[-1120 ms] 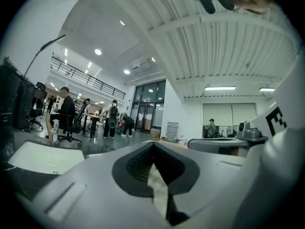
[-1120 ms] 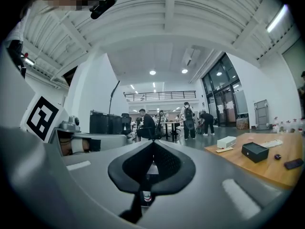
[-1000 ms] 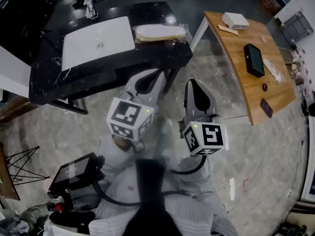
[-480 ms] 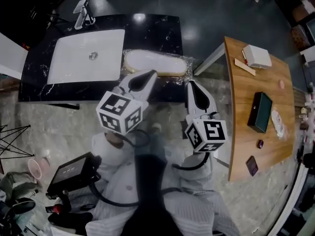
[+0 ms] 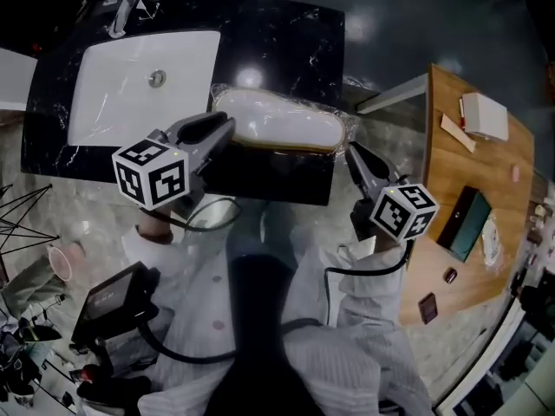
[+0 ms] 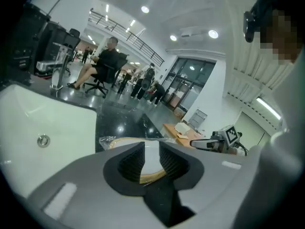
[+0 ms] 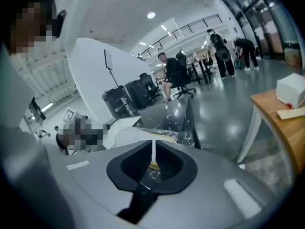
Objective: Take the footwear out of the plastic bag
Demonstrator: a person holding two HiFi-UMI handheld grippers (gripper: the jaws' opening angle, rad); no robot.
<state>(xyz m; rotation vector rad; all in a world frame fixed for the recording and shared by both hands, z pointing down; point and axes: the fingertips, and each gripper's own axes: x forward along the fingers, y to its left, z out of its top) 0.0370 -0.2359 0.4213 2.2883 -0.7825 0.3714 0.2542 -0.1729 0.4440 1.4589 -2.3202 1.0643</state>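
A clear plastic bag [image 5: 345, 130] lies on the front edge of the black marble counter [image 5: 286, 50], with a white flat piece of footwear [image 5: 282, 126] inside it. My left gripper [image 5: 227, 125] reaches the bag's left end; its jaws have just been opening and stand a little apart with nothing between them. In the left gripper view the bag [image 6: 108, 140] lies just beyond the left gripper [image 6: 152, 147]. My right gripper [image 5: 351, 151] is shut, just off the bag's right end. In the right gripper view the bag [image 7: 177, 136] lies beyond the right gripper [image 7: 153, 145].
A white sink [image 5: 143, 85] with a faucet [image 5: 121, 7] fills the counter's left half. A wooden table [image 5: 451, 172] stands at the right with a white box [image 5: 484, 113] and a dark case [image 5: 468, 224]. People sit and stand in the hall beyond.
Both grippers have gone forward and down to the counter, one to each end of the bag. The left jaws have parted. The head view has swung over the counter.
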